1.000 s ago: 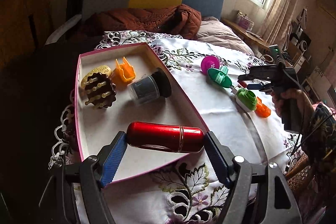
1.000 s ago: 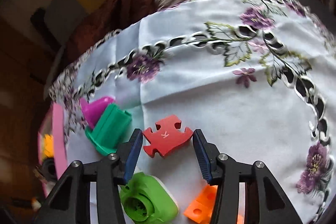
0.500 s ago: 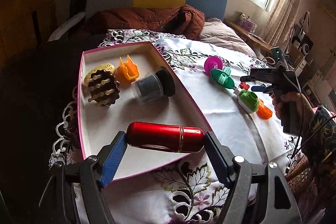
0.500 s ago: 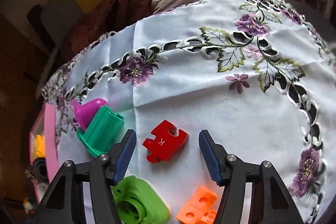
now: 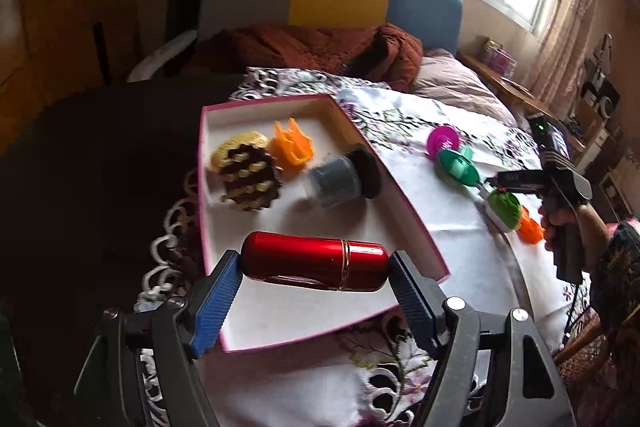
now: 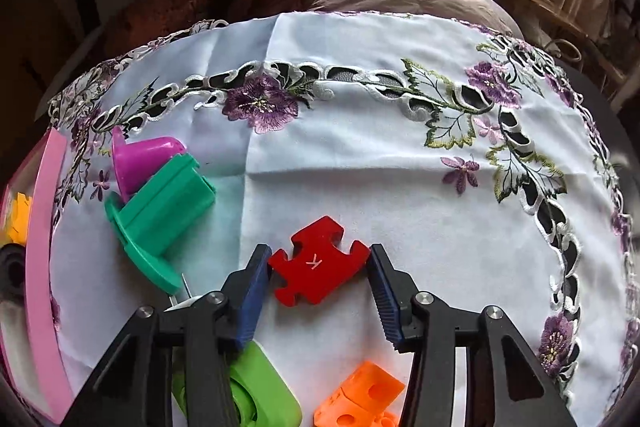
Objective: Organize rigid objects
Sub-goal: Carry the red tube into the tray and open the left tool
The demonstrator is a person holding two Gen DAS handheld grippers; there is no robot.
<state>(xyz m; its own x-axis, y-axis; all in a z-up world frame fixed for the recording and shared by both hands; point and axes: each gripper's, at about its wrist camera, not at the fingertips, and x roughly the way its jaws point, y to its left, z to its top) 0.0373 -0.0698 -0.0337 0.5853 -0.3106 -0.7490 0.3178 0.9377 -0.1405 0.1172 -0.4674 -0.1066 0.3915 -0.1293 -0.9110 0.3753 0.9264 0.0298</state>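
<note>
**Red puzzle piece pinched, red cylinder held over the tray**

Red plastic, flat and knobbed, with a white "K" on its face: the puzzle piece [image 6: 318,267] now sits between the right gripper [image 6: 318,269] pads, which have just been closing and touch both of its edges; half a second earlier they stood clear of it. It lies on the white embroidered tablecloth [image 6: 360,167], near a teal flanged part [image 6: 160,223], a lime green part [image 6: 264,395] and an orange block [image 6: 360,395].

The left gripper [image 5: 314,261] stays clamped endwise on a glossy red metal cylinder [image 5: 314,261] above the pink-rimmed tray [image 5: 404,203], which holds a studded brown massager [image 5: 250,181], an orange clip [image 5: 292,147] and a black-lidded jar [image 5: 340,179].
</note>
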